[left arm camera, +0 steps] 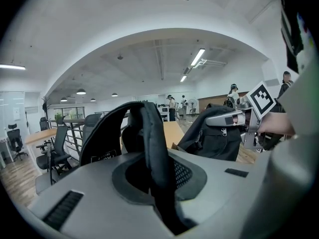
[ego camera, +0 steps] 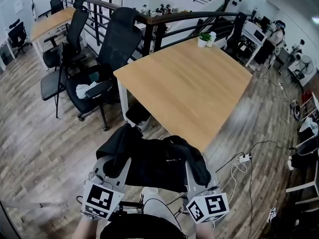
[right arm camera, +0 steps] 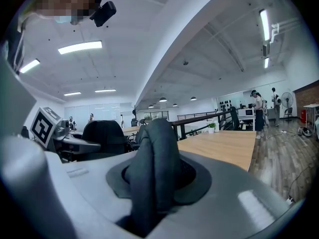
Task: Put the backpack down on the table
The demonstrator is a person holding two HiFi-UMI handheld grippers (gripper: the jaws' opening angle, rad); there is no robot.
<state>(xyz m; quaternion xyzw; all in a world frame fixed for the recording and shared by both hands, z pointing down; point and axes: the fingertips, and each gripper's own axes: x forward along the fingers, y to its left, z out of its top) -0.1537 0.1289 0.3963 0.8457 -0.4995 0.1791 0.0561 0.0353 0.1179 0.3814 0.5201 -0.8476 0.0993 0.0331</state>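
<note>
Left gripper [ego camera: 113, 169] sat low at the left, tipped slightly down, jaws clamped on a backpack [ego camera: 154, 161] strap | right gripper [ego camera: 197, 176] rode level beside it, jaws clamped on another strap | both pointed forward, apart.

We show the black, soft backpack [ego camera: 154, 161] slumped in the air just before the near corner of the light wooden bench [ego camera: 189, 83], not resting on it. One padded strap [left arm camera: 149, 143] rises at its left, another [right arm camera: 154, 163] at its right.
</note>
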